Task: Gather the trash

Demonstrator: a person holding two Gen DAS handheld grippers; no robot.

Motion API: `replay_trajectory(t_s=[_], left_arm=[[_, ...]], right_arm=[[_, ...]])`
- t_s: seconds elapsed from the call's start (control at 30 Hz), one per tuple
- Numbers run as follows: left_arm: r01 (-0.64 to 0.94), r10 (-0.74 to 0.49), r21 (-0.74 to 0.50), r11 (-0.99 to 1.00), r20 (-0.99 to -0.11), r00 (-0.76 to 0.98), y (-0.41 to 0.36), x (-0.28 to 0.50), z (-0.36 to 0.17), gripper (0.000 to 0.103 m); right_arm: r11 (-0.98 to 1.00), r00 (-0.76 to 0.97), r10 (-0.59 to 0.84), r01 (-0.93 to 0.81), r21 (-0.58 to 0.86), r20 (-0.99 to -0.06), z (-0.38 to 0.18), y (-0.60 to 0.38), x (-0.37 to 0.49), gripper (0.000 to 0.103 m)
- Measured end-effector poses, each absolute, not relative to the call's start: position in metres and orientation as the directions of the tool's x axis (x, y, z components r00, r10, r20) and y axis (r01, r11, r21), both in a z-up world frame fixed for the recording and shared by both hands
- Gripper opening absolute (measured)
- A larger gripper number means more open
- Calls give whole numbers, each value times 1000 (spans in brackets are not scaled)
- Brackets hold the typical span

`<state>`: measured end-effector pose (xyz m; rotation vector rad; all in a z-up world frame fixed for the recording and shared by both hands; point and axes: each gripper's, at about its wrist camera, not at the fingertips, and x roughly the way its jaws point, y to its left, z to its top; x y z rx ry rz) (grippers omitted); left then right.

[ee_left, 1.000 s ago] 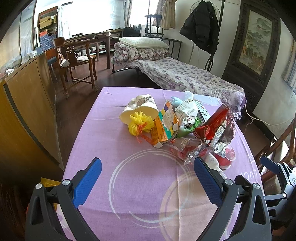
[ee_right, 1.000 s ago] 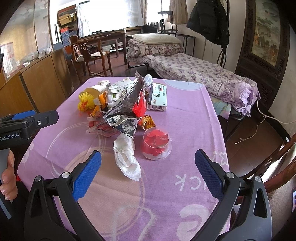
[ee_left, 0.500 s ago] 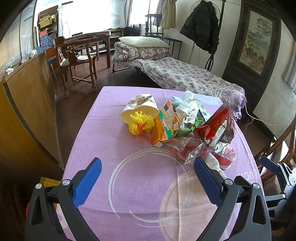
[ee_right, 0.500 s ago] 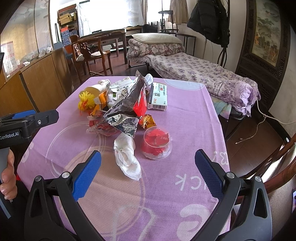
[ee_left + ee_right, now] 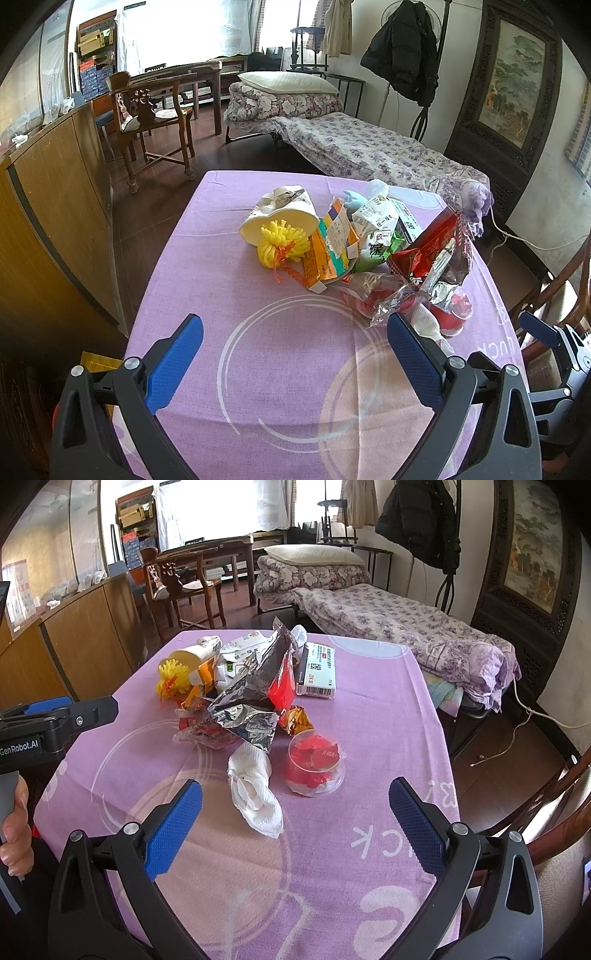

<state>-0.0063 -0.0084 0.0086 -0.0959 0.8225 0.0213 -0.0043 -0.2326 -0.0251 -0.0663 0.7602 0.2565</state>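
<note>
A heap of trash lies mid-table on the purple cloth (image 5: 229,295): a cream paper cup (image 5: 280,218), a yellow pom-pom (image 5: 282,245), an orange carton (image 5: 325,251), a green and white milk carton (image 5: 376,236), a red foil snack bag (image 5: 428,254). In the right wrist view a crumpled white tissue (image 5: 255,790) and a clear plastic cup of red wrappers (image 5: 314,762) lie nearest, with a white medicine box (image 5: 317,670) behind. My left gripper (image 5: 295,354) is open and empty, short of the heap. My right gripper (image 5: 295,823) is open and empty, just before the tissue.
A wooden cabinet (image 5: 48,206) stands along the left. A wooden chair (image 5: 155,122) and a bed with floral bedding (image 5: 362,147) are beyond the table. Another chair (image 5: 554,812) stands at the table's right edge. The table's near part (image 5: 295,886) holds only cloth.
</note>
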Motion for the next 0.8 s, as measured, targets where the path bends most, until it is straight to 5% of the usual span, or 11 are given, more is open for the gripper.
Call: replay_trajectory(t_s=[0.57, 0.8], left_arm=[[-128, -54, -160, 979, -802, 595, 21, 4, -13, 97], [-142, -55, -163, 976, -821, 568, 26, 3, -19, 97]], right_arm=[[955, 620, 242, -289, 70, -747, -48, -231, 4, 97], [928, 568, 261, -369, 42, -780, -58, -207, 9, 72]])
